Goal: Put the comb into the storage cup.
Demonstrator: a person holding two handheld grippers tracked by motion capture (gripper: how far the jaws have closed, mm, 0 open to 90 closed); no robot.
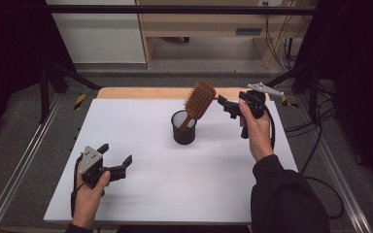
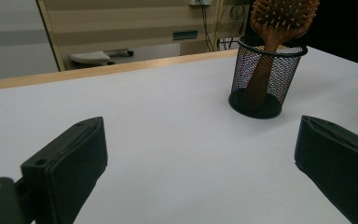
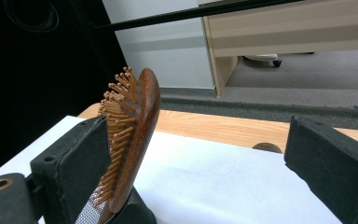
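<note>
both jaws of your right gripper (image 1: 223, 101) are standing wide beside the hairbrush (image 1: 198, 101) leaning in the mesh cup (image 1: 183, 133), so you're likely needing to clear away.

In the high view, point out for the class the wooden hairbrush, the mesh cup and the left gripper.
wooden hairbrush (image 1: 200, 98), high view, on the bristled head.
mesh cup (image 1: 183, 134), high view, on the front wall.
left gripper (image 1: 115, 155), high view, midway between its fingertips.

A wooden hairbrush (image 3: 135, 140) stood tilted at lower left of the frame, its handle down in a black mesh cup (image 3: 121, 215). The jaws stood wide apart, the brush beside the left one, over the white tabletop (image 3: 223, 182).
</note>
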